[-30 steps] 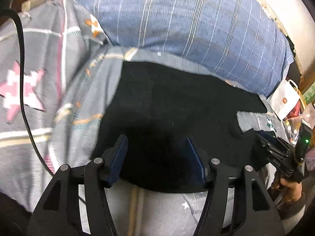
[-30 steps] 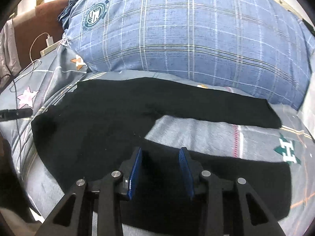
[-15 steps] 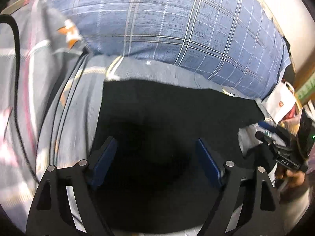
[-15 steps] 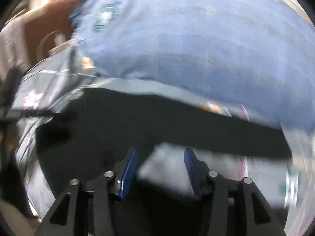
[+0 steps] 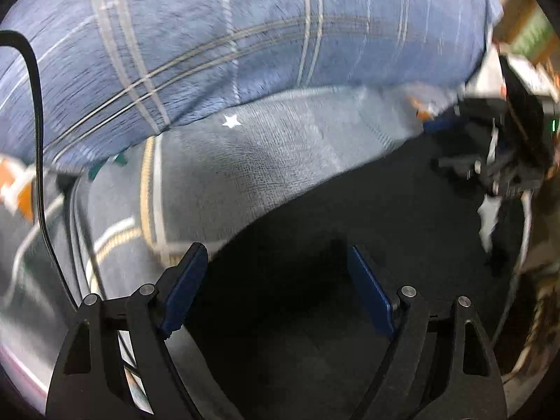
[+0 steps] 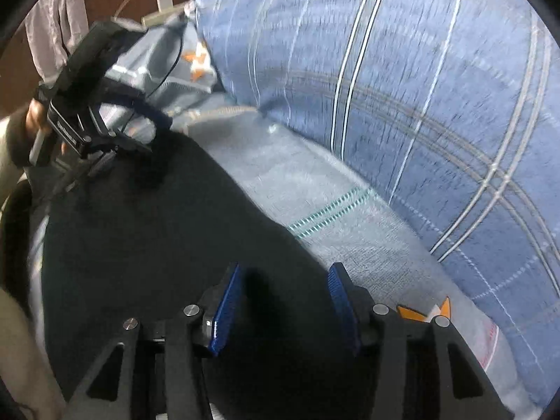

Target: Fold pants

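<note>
The black pants (image 5: 350, 231) lie spread on a grey patterned bedsheet (image 5: 245, 161); they also show in the right wrist view (image 6: 157, 227). My left gripper (image 5: 276, 262) is open, its blue pads low over the pants' far edge with nothing between them. My right gripper (image 6: 285, 280) is open and empty, also low over the pants near their far edge. Each gripper appears in the other's view: the right one (image 5: 504, 168) at the far right, the left one (image 6: 87, 119) at the upper left, over the pants.
A big blue plaid pillow (image 5: 245, 35) fills the back, also in the right wrist view (image 6: 402, 87), close behind the pants' edge. A black cable (image 5: 38, 140) hangs at the left. A brown headboard with a charger (image 6: 164, 0) stands at the back left.
Both grippers have moved forward over the pants toward the pillow, and both have opened wider. The pillow now fills much more of both views.
</note>
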A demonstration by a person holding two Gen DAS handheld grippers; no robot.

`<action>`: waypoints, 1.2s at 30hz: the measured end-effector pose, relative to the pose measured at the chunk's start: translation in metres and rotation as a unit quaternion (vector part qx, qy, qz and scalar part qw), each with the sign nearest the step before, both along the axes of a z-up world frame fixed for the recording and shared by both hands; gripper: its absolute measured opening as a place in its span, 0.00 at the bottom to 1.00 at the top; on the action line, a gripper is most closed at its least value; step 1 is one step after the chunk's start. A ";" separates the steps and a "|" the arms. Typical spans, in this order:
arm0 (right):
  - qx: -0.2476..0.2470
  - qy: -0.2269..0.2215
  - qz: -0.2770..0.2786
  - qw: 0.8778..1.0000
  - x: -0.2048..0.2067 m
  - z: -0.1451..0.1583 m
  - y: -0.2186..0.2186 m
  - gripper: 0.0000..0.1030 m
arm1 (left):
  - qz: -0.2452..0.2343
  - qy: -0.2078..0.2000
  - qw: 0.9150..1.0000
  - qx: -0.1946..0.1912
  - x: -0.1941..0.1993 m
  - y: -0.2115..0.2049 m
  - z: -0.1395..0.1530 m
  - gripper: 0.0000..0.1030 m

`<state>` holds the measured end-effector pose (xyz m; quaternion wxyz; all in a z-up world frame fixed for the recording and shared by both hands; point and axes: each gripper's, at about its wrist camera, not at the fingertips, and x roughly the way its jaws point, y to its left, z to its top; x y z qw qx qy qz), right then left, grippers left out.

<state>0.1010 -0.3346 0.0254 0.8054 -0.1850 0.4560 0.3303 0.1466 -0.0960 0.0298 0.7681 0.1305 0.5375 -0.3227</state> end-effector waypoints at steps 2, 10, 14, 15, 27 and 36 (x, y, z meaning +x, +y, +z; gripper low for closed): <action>-0.002 0.011 0.003 1.000 0.010 -0.009 -0.001 0.49 | -0.026 -0.009 0.999 0.030 0.002 -0.009 -0.009 0.80; 0.021 0.006 -0.006 1.000 0.010 -0.014 0.006 0.20 | -0.063 0.004 0.998 0.012 0.006 -0.024 -0.013 0.56; -0.041 -0.062 -0.007 0.997 -0.025 -0.003 0.028 0.06 | -0.039 -0.012 0.999 0.006 -0.006 -0.020 0.000 0.12; -0.041 -0.075 -0.012 0.996 -0.032 0.004 0.027 0.05 | -0.031 -0.021 0.999 -0.003 -0.011 -0.015 0.008 0.11; 0.061 -0.135 -0.058 0.987 -0.243 0.074 0.020 0.04 | -0.045 -0.065 0.988 -0.130 -0.198 0.035 0.074 0.08; 0.123 -0.040 -0.157 0.979 -0.297 -0.013 0.034 0.05 | 0.038 -0.011 0.990 -0.134 -0.236 0.047 0.007 0.07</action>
